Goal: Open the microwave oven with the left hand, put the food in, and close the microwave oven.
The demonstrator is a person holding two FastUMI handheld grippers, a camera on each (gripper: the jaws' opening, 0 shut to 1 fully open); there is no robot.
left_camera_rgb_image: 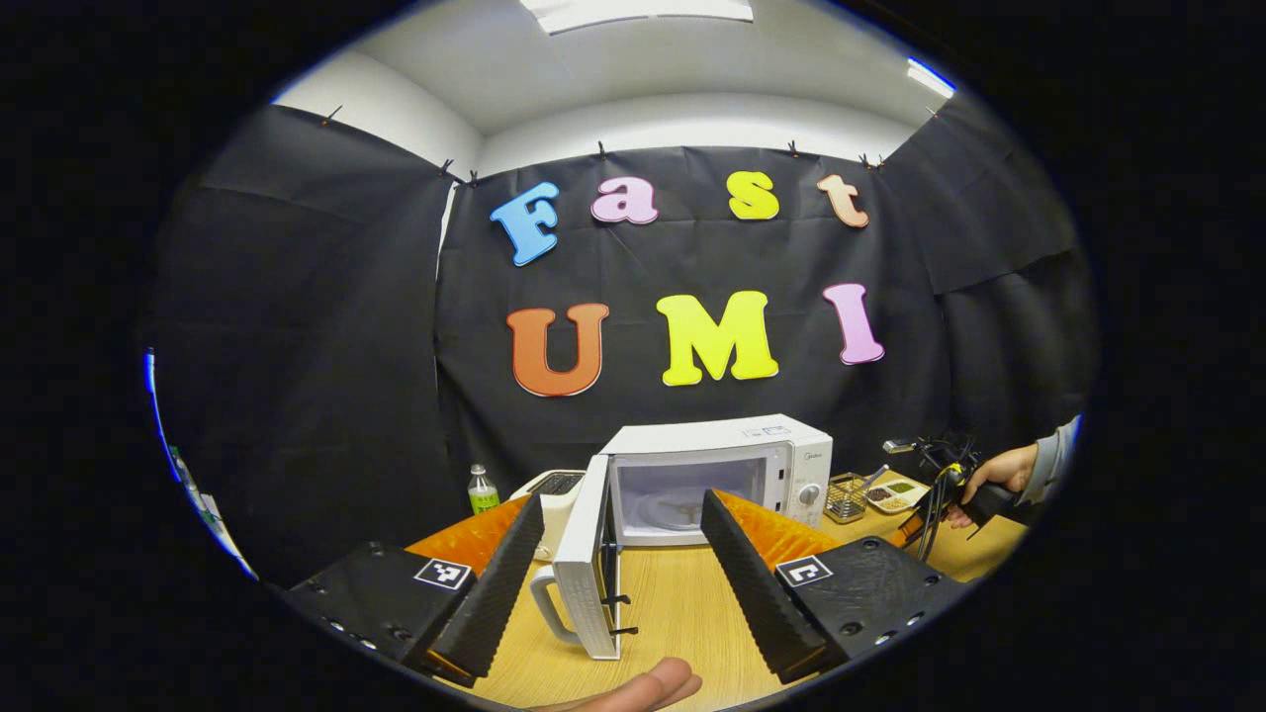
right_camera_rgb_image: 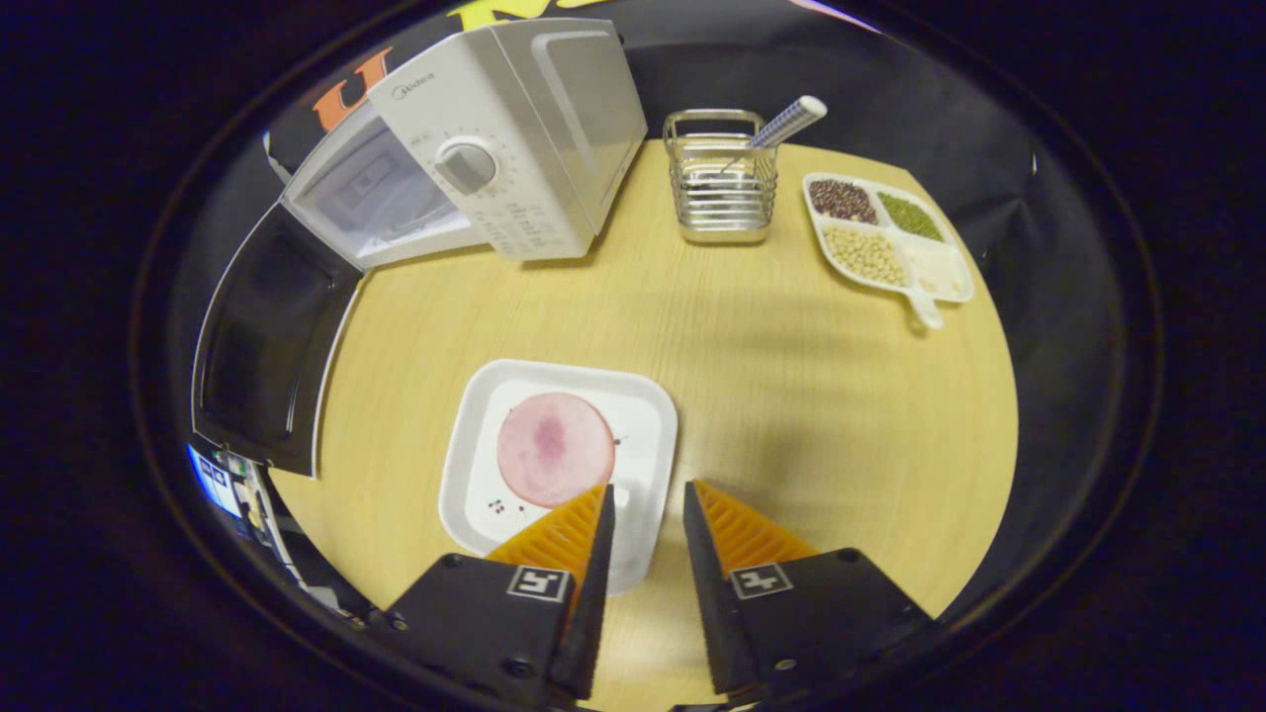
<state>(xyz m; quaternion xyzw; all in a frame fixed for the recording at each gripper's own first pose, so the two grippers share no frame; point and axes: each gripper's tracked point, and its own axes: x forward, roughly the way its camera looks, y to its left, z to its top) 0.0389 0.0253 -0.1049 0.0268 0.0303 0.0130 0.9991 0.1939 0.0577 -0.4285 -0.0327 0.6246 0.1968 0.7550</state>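
At twelve o'clock on the table (right_camera_rgb_image: 791, 396), microwave oven (left_camera_rgb_image: 722, 475) with door (left_camera_rgb_image: 586, 564) swung wide open. At six o'clock in right gripper view, white plate (right_camera_rgb_image: 633, 415) carrying pink food slice (right_camera_rgb_image: 554, 447). Right gripper (right_camera_rgb_image: 648, 514) over plate's near rim, fingers slightly parted, holding nothing. Left gripper (left_camera_rgb_image: 623, 564) spread wide, straddling the door edge. At one o'clock, wire basket (right_camera_rgb_image: 720, 178) and bean tray (right_camera_rgb_image: 940, 267).

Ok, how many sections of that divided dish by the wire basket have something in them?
3 filled: in the divided dish, dark beans sit far left, green ones far right, pale ones near left. The near-right section looks empty, though glare could hide something. The dish sits right of the wire basket.
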